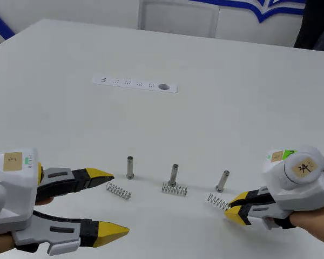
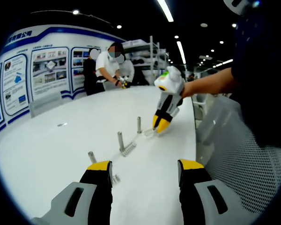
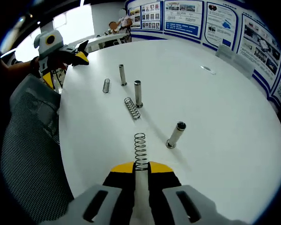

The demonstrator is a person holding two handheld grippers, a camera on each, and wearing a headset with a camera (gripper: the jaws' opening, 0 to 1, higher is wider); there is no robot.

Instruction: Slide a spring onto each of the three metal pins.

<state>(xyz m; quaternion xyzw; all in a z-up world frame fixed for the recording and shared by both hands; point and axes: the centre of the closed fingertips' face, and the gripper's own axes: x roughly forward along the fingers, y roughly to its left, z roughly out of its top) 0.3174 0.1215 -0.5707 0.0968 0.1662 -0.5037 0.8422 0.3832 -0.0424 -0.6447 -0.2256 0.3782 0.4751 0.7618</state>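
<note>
Right gripper fingers pinch one end of a spring beside a pin; left gripper fingers gape wide.

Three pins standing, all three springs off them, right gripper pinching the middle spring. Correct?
Not the middle one. The right gripper is shut on the end of the rightmost spring, beside the rightmost pin, as the right gripper view shows. The middle spring lies free on the table. The rest holds.
</note>
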